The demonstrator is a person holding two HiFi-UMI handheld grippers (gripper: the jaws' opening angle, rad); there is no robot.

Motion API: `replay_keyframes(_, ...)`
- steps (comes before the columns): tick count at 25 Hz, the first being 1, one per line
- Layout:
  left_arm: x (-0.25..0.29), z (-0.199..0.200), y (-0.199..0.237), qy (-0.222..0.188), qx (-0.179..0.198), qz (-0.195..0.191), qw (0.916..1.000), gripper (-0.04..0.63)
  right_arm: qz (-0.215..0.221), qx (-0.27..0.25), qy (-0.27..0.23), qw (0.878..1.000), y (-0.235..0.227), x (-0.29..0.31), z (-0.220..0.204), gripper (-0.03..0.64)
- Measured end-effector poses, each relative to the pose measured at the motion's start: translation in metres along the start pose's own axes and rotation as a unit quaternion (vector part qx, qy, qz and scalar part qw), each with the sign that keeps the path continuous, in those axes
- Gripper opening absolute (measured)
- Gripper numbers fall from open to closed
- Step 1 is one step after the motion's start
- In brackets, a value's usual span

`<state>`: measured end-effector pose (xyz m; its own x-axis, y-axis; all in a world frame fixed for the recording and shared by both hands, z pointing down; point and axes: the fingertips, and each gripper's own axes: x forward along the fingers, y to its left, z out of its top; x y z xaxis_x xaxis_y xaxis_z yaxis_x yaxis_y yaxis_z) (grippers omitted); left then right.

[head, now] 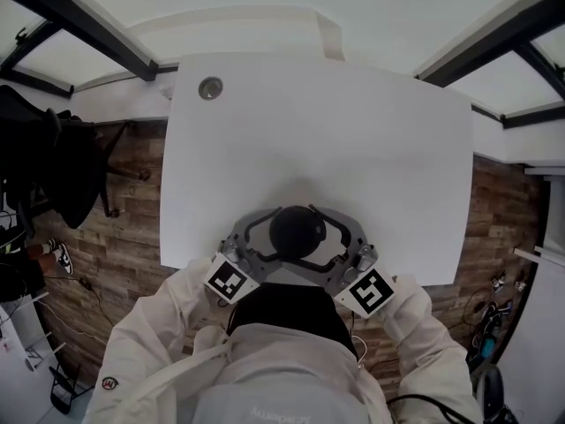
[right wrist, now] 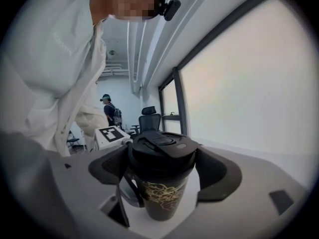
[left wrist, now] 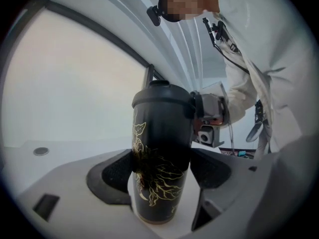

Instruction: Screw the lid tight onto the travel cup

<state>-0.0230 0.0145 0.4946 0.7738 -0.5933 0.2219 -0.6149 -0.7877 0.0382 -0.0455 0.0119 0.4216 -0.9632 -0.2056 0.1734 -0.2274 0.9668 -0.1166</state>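
A black travel cup (head: 297,232) with gold line art stands upright near the front edge of the white table (head: 318,131), its black lid (right wrist: 162,151) sitting on top. My left gripper (left wrist: 160,171) comes in from the lower left (head: 281,239). It is shut on the cup's body (left wrist: 162,148), one pad pressed against each side at mid-height. My right gripper (right wrist: 162,171) comes in from the lower right (head: 320,237) and is shut on the lid, pads against its rim. The cup's lower body (right wrist: 160,195) shows below those pads.
A round metal grommet (head: 210,87) sits in the table's far left corner. A dark chair with clothing (head: 44,166) stands on the wooden floor to the left. Behind are a person (right wrist: 107,108) and an office chair (right wrist: 149,116). The table's front edge lies just under the cup.
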Motion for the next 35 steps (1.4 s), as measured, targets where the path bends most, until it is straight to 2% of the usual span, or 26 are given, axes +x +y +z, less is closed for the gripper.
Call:
replay_keyframes(1, -0.001, 0.0, 0.0, -0.002, -0.002, 0.018, 0.9998, 0.367, -0.03, 0.012, -0.032, 0.999, -0.001, 0.001, 0.008, 0.428)
replay_keyframes(3, -0.002, 0.0, -0.002, -0.006, -0.004, 0.054, 0.9985, 0.367, -0.079, 0.025, -0.054, 0.995, 0.0, 0.0, 0.011, 0.428)
replay_keyframes(9, -0.003, 0.003, -0.006, -0.013, -0.001, 0.13, 0.9914, 0.367, -0.203, 0.043, -0.049, 0.977, 0.004, -0.008, 0.004, 0.427)
replay_keyframes(11, -0.003, 0.003, -0.007, -0.016, -0.004, 0.144, 0.9895, 0.367, -0.234, 0.052, -0.046, 0.97, 0.004, -0.01, 0.001, 0.428)
replay_keyframes(13, -0.003, 0.005, -0.006, -0.02, 0.0, 0.145, 0.9892, 0.367, -0.246, 0.068, -0.044, 0.966, 0.003, -0.01, -0.001, 0.428)
replay_keyframes(15, -0.003, 0.006, -0.006, -0.021, -0.003, 0.137, 0.9903, 0.367, -0.231, 0.077, -0.044, 0.969, 0.005, -0.012, 0.0, 0.428)
replay_keyframes(17, 0.0, 0.006, -0.005, -0.023, -0.011, 0.122, 0.9922, 0.367, -0.199, 0.07, -0.041, 0.977, 0.005, -0.017, 0.002, 0.428)
replay_keyframes(23, 0.013, 0.008, -0.005, -0.015, 0.008, 0.027, 0.9995, 0.367, -0.061, 0.025, -0.012, 0.998, -0.004, -0.022, 0.004, 0.428)
replay_keyframes(26, 0.014, 0.008, -0.005, -0.011, 0.018, -0.012, 0.9997, 0.367, 0.006, 0.004, 0.008, 1.0, -0.007, -0.018, 0.004, 0.428)
replay_keyframes(30, 0.015, 0.007, -0.008, -0.001, 0.033, -0.063, 0.9975, 0.367, 0.089, -0.01, 0.055, 0.994, -0.002, -0.015, -0.006, 0.428)
replay_keyframes(33, 0.017, 0.002, -0.007, 0.01, 0.029, -0.079, 0.9964, 0.367, 0.107, -0.014, 0.075, 0.991, -0.003, -0.012, -0.014, 0.428)
replay_keyframes(35, 0.018, 0.001, -0.006, 0.012, 0.024, -0.071, 0.9971, 0.367, 0.089, -0.013, 0.077, 0.993, -0.005, -0.013, -0.017, 0.428)
